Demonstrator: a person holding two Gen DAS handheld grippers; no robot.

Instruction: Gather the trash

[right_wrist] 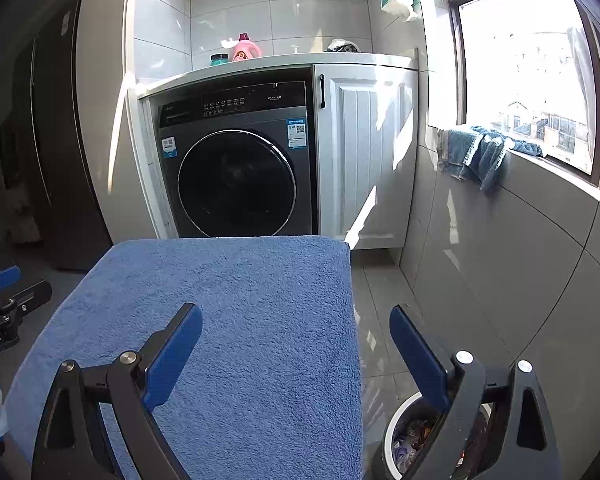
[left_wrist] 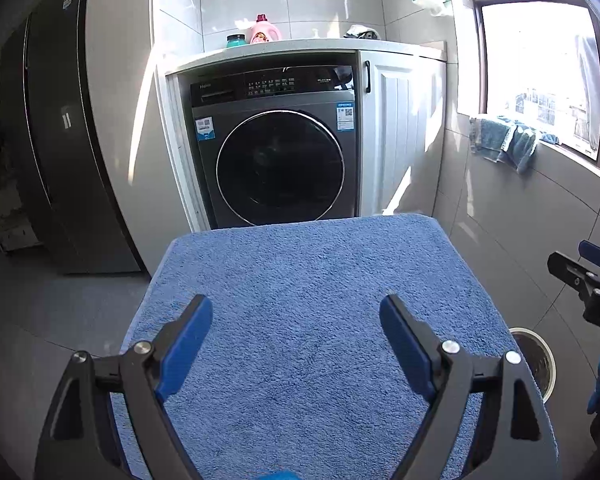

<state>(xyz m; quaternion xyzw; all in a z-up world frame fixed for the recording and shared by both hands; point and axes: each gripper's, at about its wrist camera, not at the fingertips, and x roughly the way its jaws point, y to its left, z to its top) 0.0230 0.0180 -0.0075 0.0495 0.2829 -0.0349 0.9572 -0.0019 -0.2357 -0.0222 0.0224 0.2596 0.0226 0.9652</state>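
1. Left gripper (left_wrist: 296, 322): jaws spread wide, released, gripping nothing; blue pads (left_wrist: 186, 346) poised over the blue towel (left_wrist: 308, 280) that covers a raised surface.
2. Right gripper (right_wrist: 296, 330): jaws likewise wide apart and empty; left pad over the towel's right part, right pad past the towel's right edge, above the floor (right_wrist: 384, 300) and the bin.
3. Trash bin (right_wrist: 400, 436): round, white-rimmed, standing on the floor just beside the towel's right edge, low in the right wrist view; partly hidden behind the right finger (right_wrist: 420, 354) of the right gripper.
4. Trash (right_wrist: 410, 440): crumpled, multicoloured scraps visible inside the bin, below and slightly left of the right gripper's right finger, outside the gap between the jaws.
5. Same bin seen from the left wrist view as a white rim (left_wrist: 540, 360) peeking out at the towel's right edge, to the right of the left gripper's right finger, well outside its jaws.
6. Right gripper also visible at the right border of the left wrist view (left_wrist: 580, 276); left gripper at the left border of the right wrist view (right_wrist: 8, 292).
7. Beyond the towel: dark front-loading washing machine (left_wrist: 276, 152) under a white counter (left_wrist: 300, 46), white cabinet door (left_wrist: 396, 132) to its right.
8. On the counter: pink detergent bottle (left_wrist: 263, 30) beside a teal jar (left_wrist: 236, 40).
9. Blue cloth (right_wrist: 476, 154) draped over the window sill at right.
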